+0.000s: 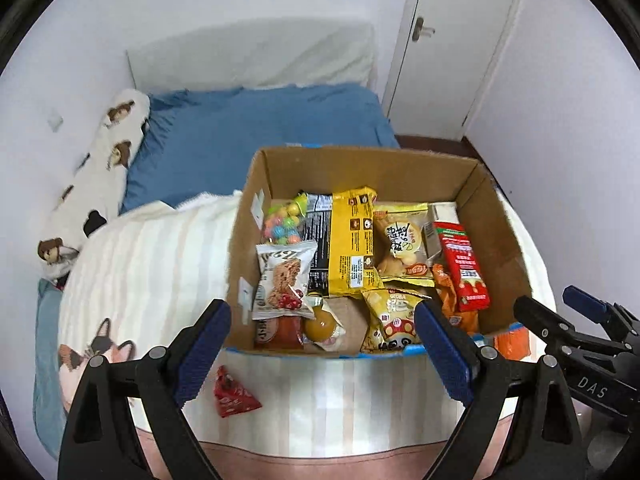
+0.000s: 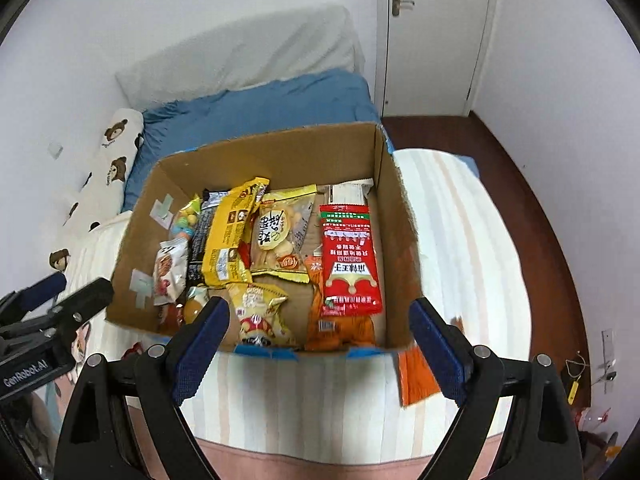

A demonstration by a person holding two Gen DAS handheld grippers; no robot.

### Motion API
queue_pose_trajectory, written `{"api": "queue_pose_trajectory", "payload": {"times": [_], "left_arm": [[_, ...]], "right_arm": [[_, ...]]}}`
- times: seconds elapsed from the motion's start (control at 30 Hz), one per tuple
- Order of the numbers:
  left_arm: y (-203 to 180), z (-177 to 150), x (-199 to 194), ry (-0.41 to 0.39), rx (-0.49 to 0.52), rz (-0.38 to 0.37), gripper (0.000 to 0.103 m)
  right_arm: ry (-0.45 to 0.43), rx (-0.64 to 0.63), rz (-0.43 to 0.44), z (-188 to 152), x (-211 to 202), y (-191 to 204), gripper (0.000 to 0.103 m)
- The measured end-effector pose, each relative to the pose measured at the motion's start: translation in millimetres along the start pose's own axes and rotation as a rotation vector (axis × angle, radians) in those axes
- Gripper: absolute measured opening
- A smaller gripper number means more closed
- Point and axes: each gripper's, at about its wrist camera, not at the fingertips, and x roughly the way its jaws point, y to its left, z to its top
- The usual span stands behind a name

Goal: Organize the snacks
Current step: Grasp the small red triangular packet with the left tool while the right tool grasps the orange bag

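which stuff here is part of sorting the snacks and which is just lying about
Job:
cardboard box holding snacks
red triangular packet outside it
orange packet outside it

Lying about:
blue pillow
bear-print bolster
striped blanket
door

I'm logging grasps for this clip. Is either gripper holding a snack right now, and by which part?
Nothing is held. The left gripper and right gripper both stand open and empty above the near edge of the cardboard box.

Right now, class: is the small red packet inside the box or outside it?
Outside. The red packet lies on the striped blanket, in front of the box.
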Motion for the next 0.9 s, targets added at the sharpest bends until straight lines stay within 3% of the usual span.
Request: {"api": "queue_pose_trajectory", "payload": {"times": [0.33,0.43,0.57,0.63,0.9], "left_arm": [[-3,-32,-48,-0.062,-0.006,-0.002,0.094],[-2,-41,-55,-0.061,-0.032,-0.015,0.094],[2,-49,-59,-0.071,-0.073,-0.022,0.094],[6,-52,-50,-0.052,-0.093,-0.026,0.103],[-1,-79,28,0.096,-0.138,0.027,0.103]], "right_arm": [[-0.071,-0.043,0.016,-39,-60,16,0.093],[-0.077,-0.046,0.027,-46,-71,19,0.099],[-0.067,-0.013,0.063,-55,-74,10,0.100],[-0.049,0.015,0.070,-57,-65,1,0.100],[0.093,0.157,-0.004,-70,20,-84,0.100]]}}
